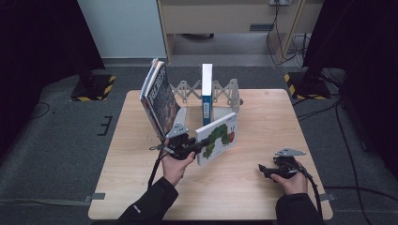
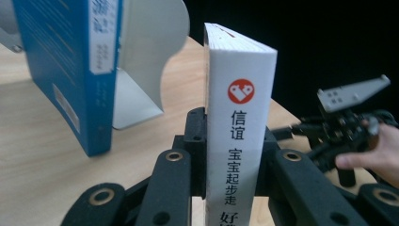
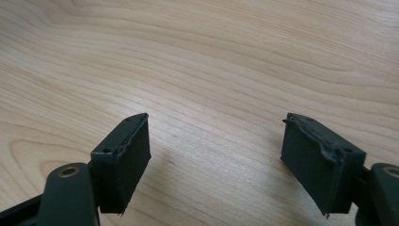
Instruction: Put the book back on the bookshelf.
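The left gripper [image 1: 199, 145] is clamped on the spine edge of the white picture book [image 1: 218, 136], the one with a caterpillar on its cover, and holds it tilted just above the wooden table [image 1: 141, 187], in front of the metal bookend rack [image 1: 225, 91]. The book looks like a stiff board book, fairly light but smooth-skinned, so a grip close to the spine, where it is thickest and will not flex, seems the safest hold; gripped by the page edge it could fan open or slide. The left gripper view gives what the high view cannot: both jaws pressing flat on either side of the spine [image 2: 240, 122], with the blue book [image 2: 70, 66] standing upright against a bookend [image 2: 150, 56] just beyond. The right gripper [image 1: 270, 171] rests well apart, near the table's right edge; its own view shows its jaws spread wide over bare wood, nothing between them. Whether the leaning books [image 1: 157, 96] touch the rack is hard to tell.
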`<state>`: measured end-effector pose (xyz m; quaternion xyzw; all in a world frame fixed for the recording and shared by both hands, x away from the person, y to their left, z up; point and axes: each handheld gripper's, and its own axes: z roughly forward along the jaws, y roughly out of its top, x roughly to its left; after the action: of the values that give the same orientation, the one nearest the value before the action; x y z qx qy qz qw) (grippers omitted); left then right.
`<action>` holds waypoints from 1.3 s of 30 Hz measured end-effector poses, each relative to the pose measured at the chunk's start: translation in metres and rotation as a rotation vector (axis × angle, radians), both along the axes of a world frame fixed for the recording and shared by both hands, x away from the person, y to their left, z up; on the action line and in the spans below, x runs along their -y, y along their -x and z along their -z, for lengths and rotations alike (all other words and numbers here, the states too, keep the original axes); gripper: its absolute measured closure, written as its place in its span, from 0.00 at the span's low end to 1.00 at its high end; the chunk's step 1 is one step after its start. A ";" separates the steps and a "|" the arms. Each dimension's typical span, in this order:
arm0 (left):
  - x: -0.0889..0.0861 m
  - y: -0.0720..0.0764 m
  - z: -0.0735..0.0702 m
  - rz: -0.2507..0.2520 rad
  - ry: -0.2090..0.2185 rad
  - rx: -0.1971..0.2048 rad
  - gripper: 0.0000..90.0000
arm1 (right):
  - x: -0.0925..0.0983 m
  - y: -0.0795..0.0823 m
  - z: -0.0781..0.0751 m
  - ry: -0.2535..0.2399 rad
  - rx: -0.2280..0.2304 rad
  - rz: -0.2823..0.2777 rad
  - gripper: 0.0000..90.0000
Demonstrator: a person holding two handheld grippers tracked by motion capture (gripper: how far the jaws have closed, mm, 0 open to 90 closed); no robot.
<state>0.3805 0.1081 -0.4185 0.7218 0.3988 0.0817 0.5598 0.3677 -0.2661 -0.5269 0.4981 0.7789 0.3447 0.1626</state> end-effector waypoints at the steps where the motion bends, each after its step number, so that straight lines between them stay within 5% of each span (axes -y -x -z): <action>1: 0.001 -0.002 -0.001 -0.015 0.006 -0.001 0.83 | 0.000 0.000 0.001 0.008 -0.001 0.001 0.26; 13: 0.013 -0.016 0.000 -0.094 -0.007 0.051 0.83 | -0.007 0.001 0.008 0.077 0.039 -0.027 0.14; 24: 0.031 -0.022 -0.006 -0.153 -0.053 0.122 0.83 | -0.008 0.001 0.012 0.060 0.062 -0.030 0.10; 39: 0.050 -0.037 0.003 -0.224 -0.059 0.144 0.83 | -0.008 0.001 0.012 0.059 0.060 -0.033 0.09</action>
<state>0.4175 0.0584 -0.4216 0.6811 0.4331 0.2072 0.5528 0.3667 -0.2580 -0.5385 0.4697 0.7915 0.3390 0.1948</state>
